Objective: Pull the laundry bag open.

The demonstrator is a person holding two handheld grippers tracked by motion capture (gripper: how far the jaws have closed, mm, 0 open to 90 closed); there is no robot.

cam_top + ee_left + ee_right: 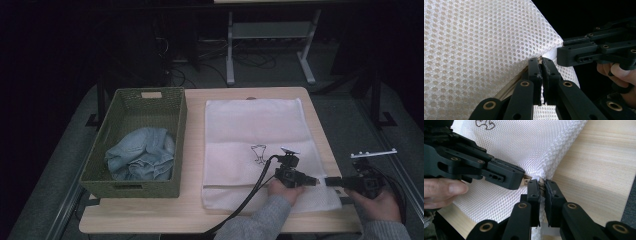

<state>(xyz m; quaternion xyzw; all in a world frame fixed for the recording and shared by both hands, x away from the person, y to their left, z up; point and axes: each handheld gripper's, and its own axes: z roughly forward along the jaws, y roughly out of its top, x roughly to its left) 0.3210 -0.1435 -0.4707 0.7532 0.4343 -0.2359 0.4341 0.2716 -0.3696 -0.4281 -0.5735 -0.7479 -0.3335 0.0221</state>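
A white mesh laundry bag [250,130] with a small printed figure lies flat on the wooden table [194,150]. Both grippers meet at its near right corner. My left gripper [314,181] is shut on a small beige zipper pull at the bag's edge; in the left gripper view its jaws [541,60] pinch that pull where the zipper line ends in the mesh [474,50]. My right gripper [330,182] comes in from the right and is shut on the bag's corner fabric [542,183]. The two sets of jaw tips almost touch. The mesh [524,145] bunches slightly at the pinch.
A green woven basket [131,189] stands on the table's left half with crumpled blue denim [141,154] inside. The table's right edge [594,165] runs close beside the right gripper. A metal frame and cables stand on the floor beyond the table.
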